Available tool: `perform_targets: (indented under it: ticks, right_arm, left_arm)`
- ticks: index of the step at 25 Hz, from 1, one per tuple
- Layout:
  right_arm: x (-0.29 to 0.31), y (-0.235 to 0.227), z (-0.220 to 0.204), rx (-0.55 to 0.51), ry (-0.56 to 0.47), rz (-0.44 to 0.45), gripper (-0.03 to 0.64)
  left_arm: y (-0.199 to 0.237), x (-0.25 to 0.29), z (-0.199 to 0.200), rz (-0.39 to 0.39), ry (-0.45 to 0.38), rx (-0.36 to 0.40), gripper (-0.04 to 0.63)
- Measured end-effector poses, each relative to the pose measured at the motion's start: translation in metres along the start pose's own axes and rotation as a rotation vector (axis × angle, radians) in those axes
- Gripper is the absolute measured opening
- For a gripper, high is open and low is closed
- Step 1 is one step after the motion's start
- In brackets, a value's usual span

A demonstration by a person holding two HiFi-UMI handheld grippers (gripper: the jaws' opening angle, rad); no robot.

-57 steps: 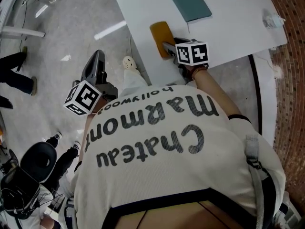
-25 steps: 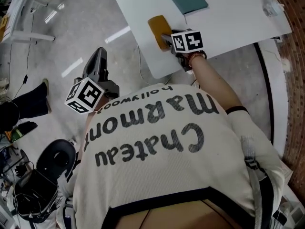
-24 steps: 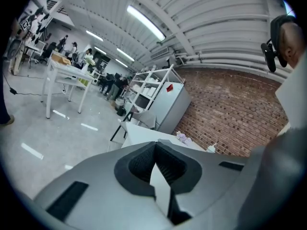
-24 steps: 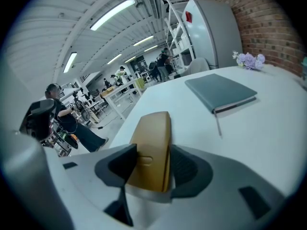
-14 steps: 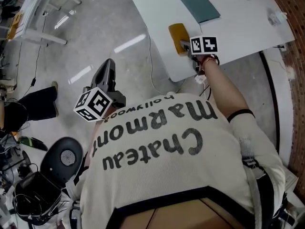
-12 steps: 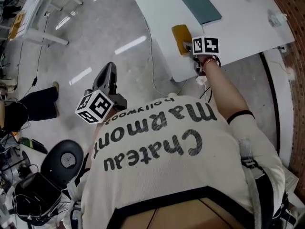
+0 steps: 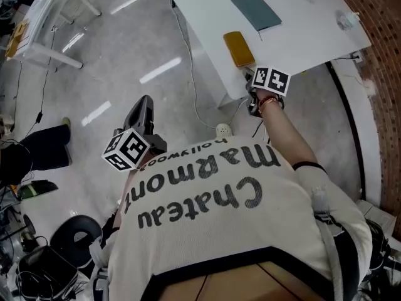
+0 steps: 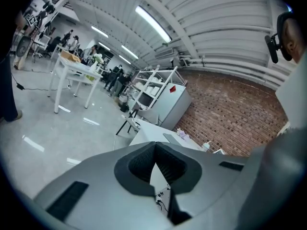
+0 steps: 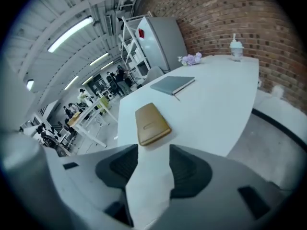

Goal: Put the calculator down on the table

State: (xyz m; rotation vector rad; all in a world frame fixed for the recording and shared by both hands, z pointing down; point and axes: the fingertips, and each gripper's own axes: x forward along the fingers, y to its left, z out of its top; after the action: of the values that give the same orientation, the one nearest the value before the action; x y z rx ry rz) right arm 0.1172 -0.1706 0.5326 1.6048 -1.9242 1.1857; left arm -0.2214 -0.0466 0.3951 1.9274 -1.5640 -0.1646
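Observation:
The calculator (image 7: pixel 239 49), in a tan-brown case, lies flat near the near edge of the white table (image 7: pixel 313 36); in the right gripper view the calculator (image 9: pixel 151 123) is just beyond the jaws. My right gripper (image 7: pixel 250 76) hangs at the table's edge, short of the calculator and not touching it. Its jaws (image 9: pixel 153 150) stand open with nothing between them and have just been closing a little. My left gripper (image 7: pixel 145 100) is out over the floor to the left, its tips (image 8: pixel 154 145) meeting on nothing.
A teal notebook (image 7: pixel 255 10) lies beyond the calculator, a lidded cup (image 7: pixel 346 19) at the table's far right. A cable (image 7: pixel 188 74) runs over the grey floor. Another white table (image 7: pixel 37 24) stands far left, a brick wall (image 7: pixel 376 17) on the right.
My right gripper has drawn back from the calculator to the table's edge, leaving it lying on the table. The left gripper has shifted along with the person stepping back.

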Motion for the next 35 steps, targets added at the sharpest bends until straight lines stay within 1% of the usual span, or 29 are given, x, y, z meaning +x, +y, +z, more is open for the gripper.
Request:
perform_targets:
  ticks: [3, 5, 8, 12, 16, 20, 23, 27, 30, 35]
  right_arm:
    - [-0.020, 0.012, -0.023, 0.029, 0.005, 0.029, 0.197]
    - [-0.033, 0.020, -0.035, 0.049, -0.002, 0.050, 0.155]
    - [-0.051, 0.031, -0.049, 0.078, -0.028, 0.083, 0.114]
    - [-0.074, 0.046, -0.068, 0.133, -0.062, 0.105, 0.004]
    - [-0.096, 0.069, -0.076, 0.194, -0.111, 0.174, 0.003]
    - [-0.123, 0.105, -0.079, 0.204, -0.169, 0.267, 0.003]
    - [-0.143, 0.134, -0.086, 0.188, -0.206, 0.324, 0.003]
    - [-0.163, 0.157, -0.092, 0.142, -0.269, 0.356, 0.003]
    - [-0.175, 0.172, -0.092, 0.085, -0.324, 0.356, 0.003]
    - [-0.190, 0.187, -0.094, -0.044, -0.388, 0.317, 0.003]
  left_arm:
    - [-0.006, 0.000, -0.008, -0.037, 0.012, 0.001, 0.003]
    - [-0.011, 0.000, -0.011, -0.057, 0.017, 0.007, 0.003]
    - [-0.021, -0.002, -0.012, -0.089, 0.014, 0.021, 0.003]
    - [-0.029, -0.016, -0.011, -0.122, 0.006, 0.039, 0.003]
    - [-0.035, -0.030, -0.012, -0.156, 0.004, 0.063, 0.003]
    - [-0.033, -0.048, -0.010, -0.178, 0.006, 0.071, 0.003]
    - [-0.027, -0.068, -0.009, -0.187, 0.003, 0.073, 0.003]
    - [-0.020, -0.084, -0.016, -0.191, 0.001, 0.073, 0.003]
    - [-0.012, -0.096, -0.018, -0.180, 0.000, 0.068, 0.003]
    - [-0.005, -0.109, -0.017, -0.169, -0.006, 0.073, 0.003]
